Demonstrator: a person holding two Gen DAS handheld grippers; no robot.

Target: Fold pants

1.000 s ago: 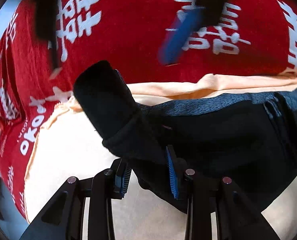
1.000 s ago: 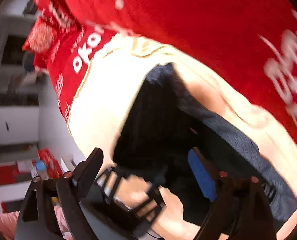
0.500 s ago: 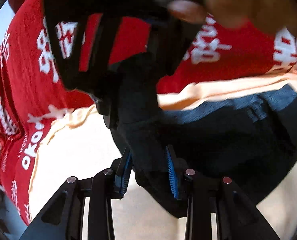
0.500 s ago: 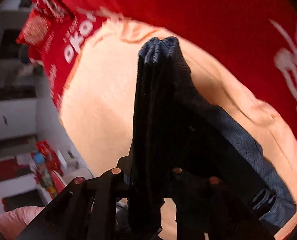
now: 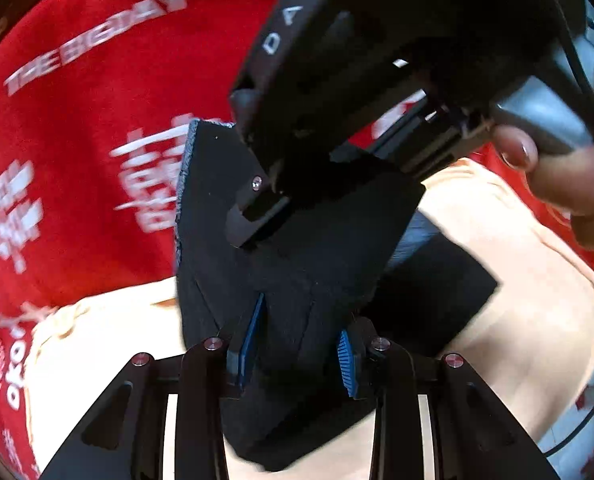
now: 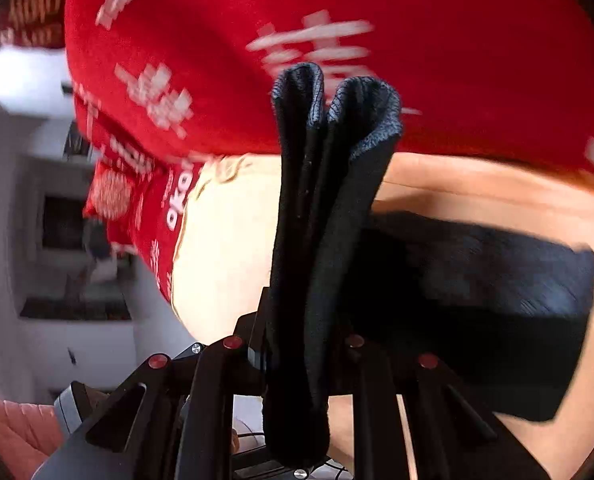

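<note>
Left wrist view: I see my left gripper (image 5: 297,344) with its blue pads pinched narrow on a thick fold of the dark navy knitted pants (image 5: 297,248), lifted above the peach cotton sheet (image 5: 517,320). My right gripper (image 5: 257,216) bites the same fold farther up, a hand (image 5: 569,176) behind it. From the right wrist, its jaws are clamped on bunched fabric standing upright before the red printed blanket (image 6: 217,40) beyond the sheet.

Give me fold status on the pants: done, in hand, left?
Done: the pants already lie partly doubled on the cream cloth. In hand: the left gripper and right gripper both clamp a lifted fabric edge. Left: laying that edge down and flattening.
</note>
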